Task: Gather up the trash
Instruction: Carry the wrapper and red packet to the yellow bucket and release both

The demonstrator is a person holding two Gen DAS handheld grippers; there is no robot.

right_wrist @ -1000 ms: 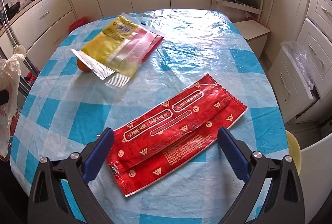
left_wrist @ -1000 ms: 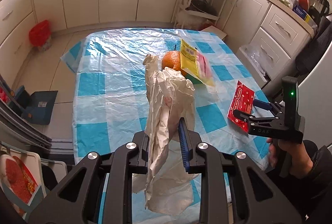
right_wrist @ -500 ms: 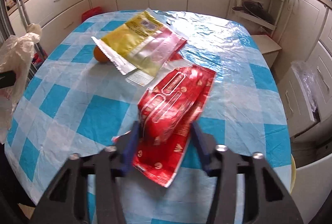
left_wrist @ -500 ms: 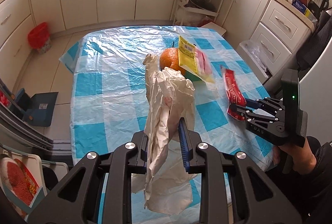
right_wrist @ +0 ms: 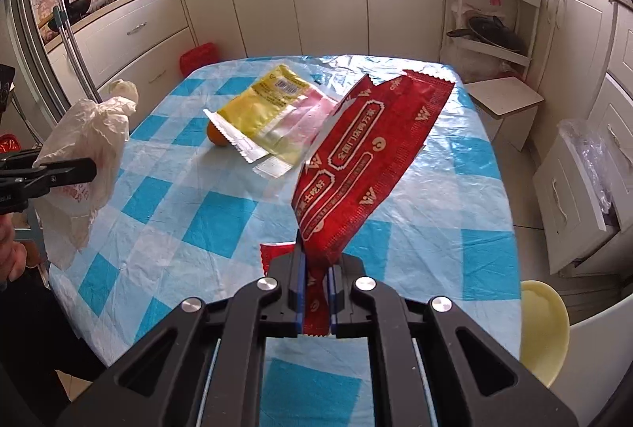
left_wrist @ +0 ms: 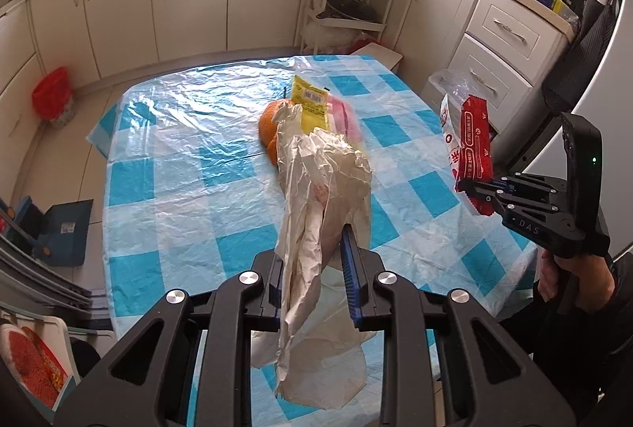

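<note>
Wrappers are being gathered, and each view shows one tool with a load.

From the left wrist view, the left tool (left_wrist: 312, 280) sits at six o'clock, clenched on a crumpled white plastic bag (left_wrist: 324, 197) that rises limp between its blue pads and droops below them. Beyond it, near twelve o'clock, an orange (left_wrist: 269, 128) lies on the checked counter (left_wrist: 178, 170) against a yellow wrapper (left_wrist: 310, 102). At three o'clock the right tool (left_wrist: 472, 191) holds a red wrapper (left_wrist: 474, 142) upright, clear of the counter.

From the right wrist view, the right tool (right_wrist: 316, 292) is at six o'clock with its jaws closing on the lower end of the red wrapper (right_wrist: 364, 158), which is pinched between the pads and fans up toward one o'clock. The yellow wrapper (right_wrist: 265, 110) lies flat at eleven o'clock, partly over the orange (right_wrist: 215, 136). At nine o'clock the left tool (right_wrist: 85, 166) carries the bag (right_wrist: 87, 142).

Both wrappers look thin, light and slick (foil film, likely crackly), so a grip at a sealed serrated edge should hold best. The bag is soft and will sag; its mouth probably needs spreading before anything drops in.
</note>
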